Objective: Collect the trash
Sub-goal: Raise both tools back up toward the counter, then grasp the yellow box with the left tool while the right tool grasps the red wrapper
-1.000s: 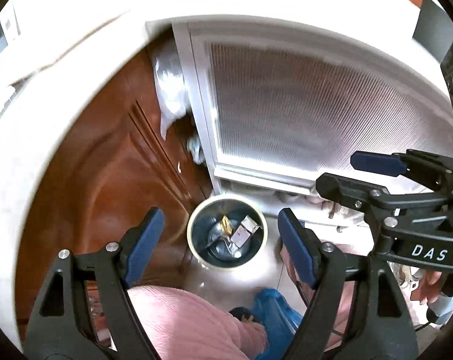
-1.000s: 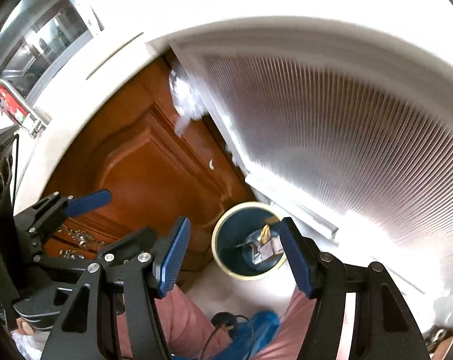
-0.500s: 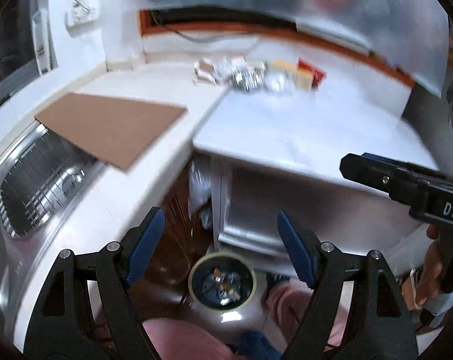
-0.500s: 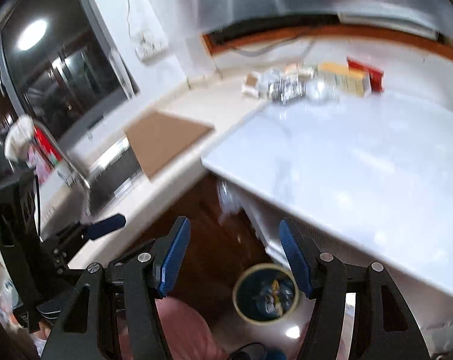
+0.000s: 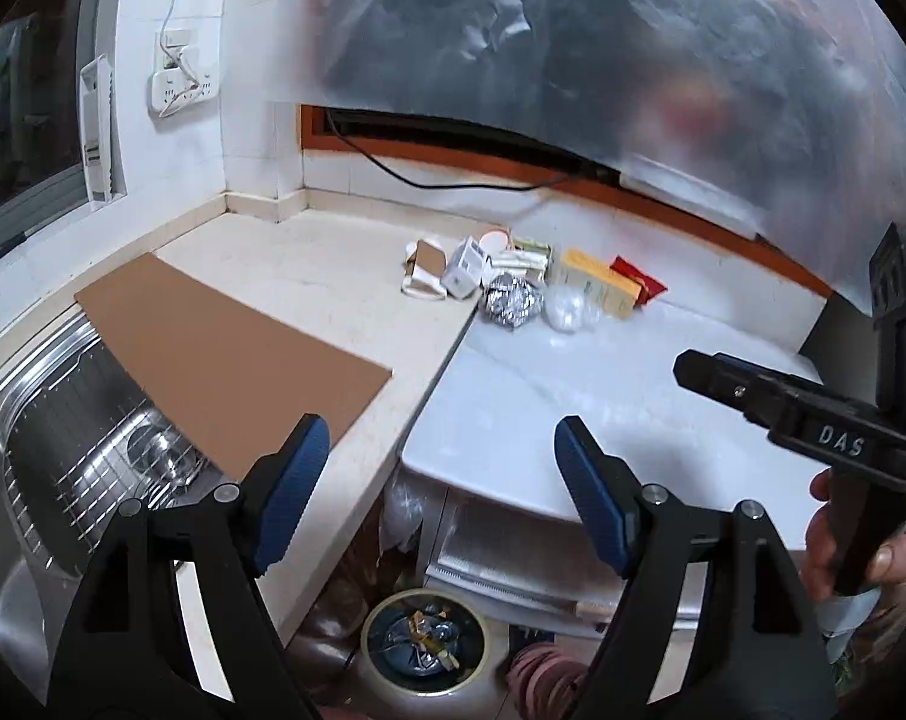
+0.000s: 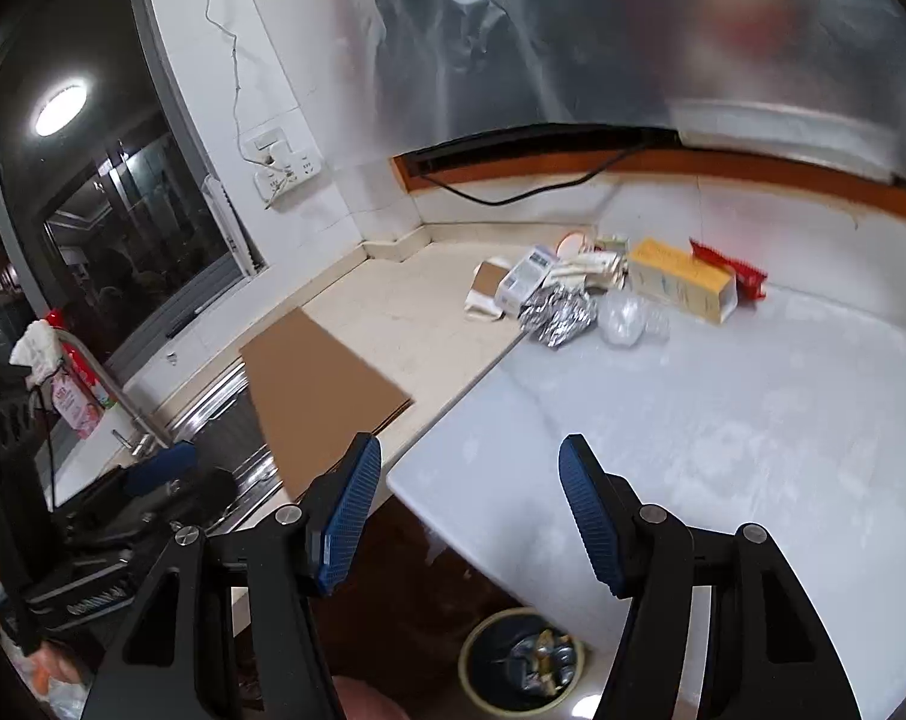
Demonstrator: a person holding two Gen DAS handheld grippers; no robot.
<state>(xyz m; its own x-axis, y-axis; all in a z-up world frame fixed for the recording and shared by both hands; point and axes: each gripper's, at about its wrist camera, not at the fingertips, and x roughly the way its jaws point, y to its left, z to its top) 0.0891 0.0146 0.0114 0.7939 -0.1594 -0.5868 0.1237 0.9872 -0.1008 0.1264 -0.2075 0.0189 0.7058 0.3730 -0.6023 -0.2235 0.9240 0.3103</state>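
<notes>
Hovering above the counter edge, the left gripper and right gripper both have blue-padded jaws spread wide with nothing between them. The heap of trash, a crumpled silver foil ball, yellow cardboard box and red wrapper, lies at twelve o'clock. The round cream-rimmed bin sits at six o'clock on the floor.

My left tongs are black plastic clamps with ribbed blue pads on the inner sides and silver round screws at the joints. My right tongs are built the same way, and from the left camera I read the white letters "DAS" on their black body. Low in the picture I see pink ribbed trousers.
</notes>
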